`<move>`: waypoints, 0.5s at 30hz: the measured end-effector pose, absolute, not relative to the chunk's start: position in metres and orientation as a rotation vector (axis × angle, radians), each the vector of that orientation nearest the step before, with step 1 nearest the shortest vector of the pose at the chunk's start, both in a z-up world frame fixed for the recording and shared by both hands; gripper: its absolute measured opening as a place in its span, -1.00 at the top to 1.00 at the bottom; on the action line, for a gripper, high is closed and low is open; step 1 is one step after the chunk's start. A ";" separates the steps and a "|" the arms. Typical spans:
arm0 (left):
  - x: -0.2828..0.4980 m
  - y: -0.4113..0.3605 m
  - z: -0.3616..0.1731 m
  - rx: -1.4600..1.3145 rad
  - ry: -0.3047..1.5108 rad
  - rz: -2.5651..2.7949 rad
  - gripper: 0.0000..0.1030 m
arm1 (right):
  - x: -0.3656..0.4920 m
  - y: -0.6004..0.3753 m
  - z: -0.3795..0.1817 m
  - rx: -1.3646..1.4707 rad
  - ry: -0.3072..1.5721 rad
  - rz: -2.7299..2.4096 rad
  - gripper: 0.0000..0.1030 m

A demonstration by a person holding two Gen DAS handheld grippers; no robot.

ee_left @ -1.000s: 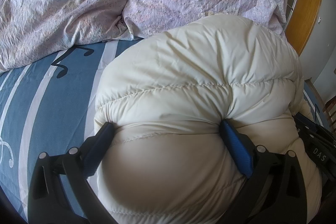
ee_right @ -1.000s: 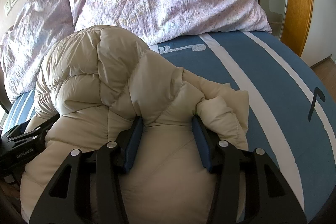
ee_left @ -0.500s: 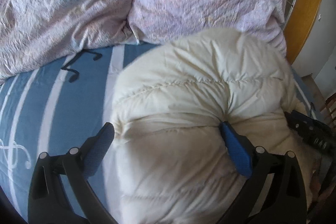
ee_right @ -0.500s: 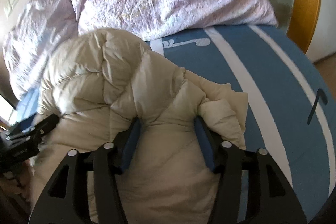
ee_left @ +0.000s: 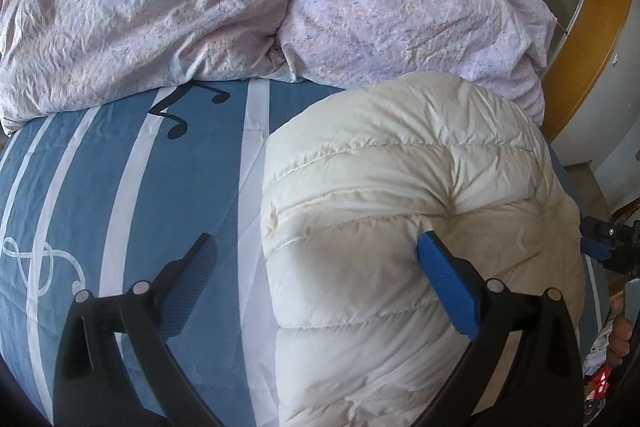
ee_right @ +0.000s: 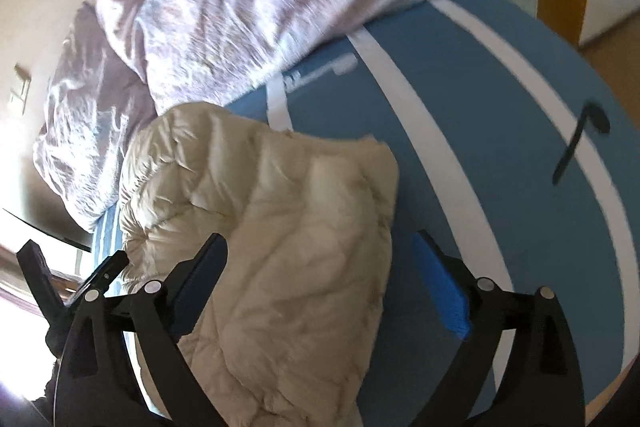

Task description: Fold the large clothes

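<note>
nearest in the left wrist view, the left gripper stands with its jaws spread wide: its right blue pad touches a dent in the cream down jacket, while the other pad hangs over bare sheet, so nothing is clamped. the jacket lies bunched and puffy on the blue striped sheet, filling the right half of that view and hiding the sheet beneath it.

in the right wrist view, the right gripper has just been opening its jaws and they now stand wide apart; a folded flap of the jacket lies between them, and the pads seem clear of the fabric, though this view is smeared by motion and the left pad's edge is hard to judge. the right pad hangs over bare sheet.

at the far right edge of the left view a bit of the other gripper and a hand show past the jacket. black music notes are printed on the sheet just beyond the jacket. further back, a crumpled lilac duvet lies heaped across the head of the bed, touching the jacket's far edge. behind it stands a wooden door frame, and a pale wall with a switch plate shows at the left of the right view.
</note>
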State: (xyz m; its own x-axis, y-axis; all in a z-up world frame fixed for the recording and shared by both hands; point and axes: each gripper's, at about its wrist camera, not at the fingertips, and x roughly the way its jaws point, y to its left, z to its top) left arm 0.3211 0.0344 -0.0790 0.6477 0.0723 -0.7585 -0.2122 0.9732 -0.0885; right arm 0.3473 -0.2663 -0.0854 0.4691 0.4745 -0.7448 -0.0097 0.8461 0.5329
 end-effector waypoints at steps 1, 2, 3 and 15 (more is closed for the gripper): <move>0.320 0.034 -0.080 -0.173 0.856 0.163 -0.93 | 0.348 -0.267 -0.091 0.522 1.074 0.323 -0.84; 0.320 0.034 -0.080 -0.173 0.862 0.163 -0.93 | 0.348 -0.267 -0.094 0.536 1.090 0.329 -0.84; 0.320 0.034 -0.081 -0.174 0.868 0.164 -0.93 | 0.348 -0.266 -0.101 0.556 1.116 0.338 -0.84; 0.317 0.038 -0.086 -0.195 0.895 0.156 -0.93 | 0.362 -0.244 -0.134 0.692 1.216 0.455 -0.92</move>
